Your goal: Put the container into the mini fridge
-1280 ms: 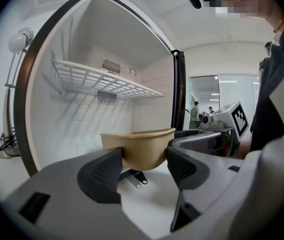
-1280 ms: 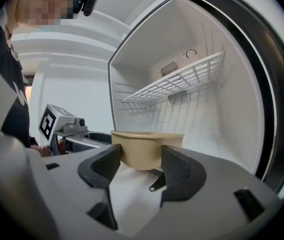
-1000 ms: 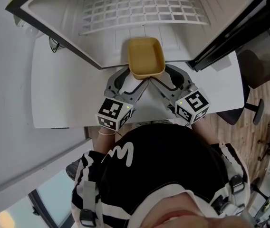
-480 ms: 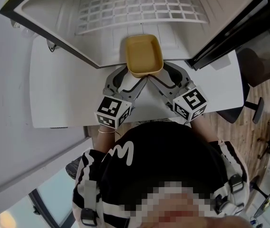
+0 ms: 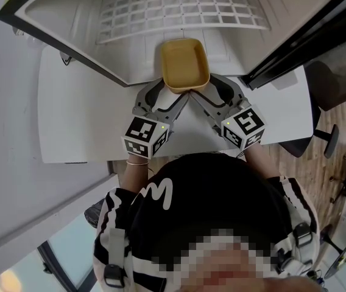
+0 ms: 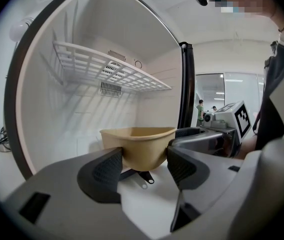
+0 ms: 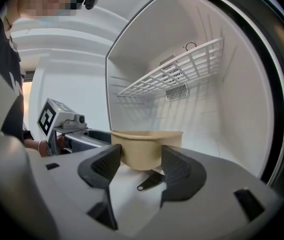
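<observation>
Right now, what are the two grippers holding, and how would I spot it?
Find the big white open fridge with a wire shelf inside. At its mouth, below that shelf, the left gripper and right gripper pinch one small tub. It is the only tan thing there, open-topped and empty.
</observation>
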The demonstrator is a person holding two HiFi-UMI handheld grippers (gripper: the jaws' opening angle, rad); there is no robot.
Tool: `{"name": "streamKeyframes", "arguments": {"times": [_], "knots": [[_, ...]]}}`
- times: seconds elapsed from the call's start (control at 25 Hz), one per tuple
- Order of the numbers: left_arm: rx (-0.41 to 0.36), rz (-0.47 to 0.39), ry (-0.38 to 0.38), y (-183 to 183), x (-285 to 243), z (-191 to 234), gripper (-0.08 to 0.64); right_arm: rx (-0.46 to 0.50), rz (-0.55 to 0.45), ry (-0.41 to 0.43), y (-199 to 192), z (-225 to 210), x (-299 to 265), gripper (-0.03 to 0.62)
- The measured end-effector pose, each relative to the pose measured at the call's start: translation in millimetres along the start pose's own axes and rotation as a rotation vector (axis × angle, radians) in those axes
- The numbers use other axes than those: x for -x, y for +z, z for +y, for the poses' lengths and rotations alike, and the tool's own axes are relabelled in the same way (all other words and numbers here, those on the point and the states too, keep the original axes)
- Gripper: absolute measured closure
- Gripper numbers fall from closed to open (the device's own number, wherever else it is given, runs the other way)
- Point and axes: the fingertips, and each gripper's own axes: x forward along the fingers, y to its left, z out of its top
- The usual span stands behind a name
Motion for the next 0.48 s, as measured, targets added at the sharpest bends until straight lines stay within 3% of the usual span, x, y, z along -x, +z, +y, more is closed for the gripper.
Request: {"name": "streamKeyframes", "arguments": {"times": [0.48], "knots": [[0.008,0.011,0.004,0,-10,12,0.276,0.009,0.009,-0.007,0,-9,-11,0.331]]}}
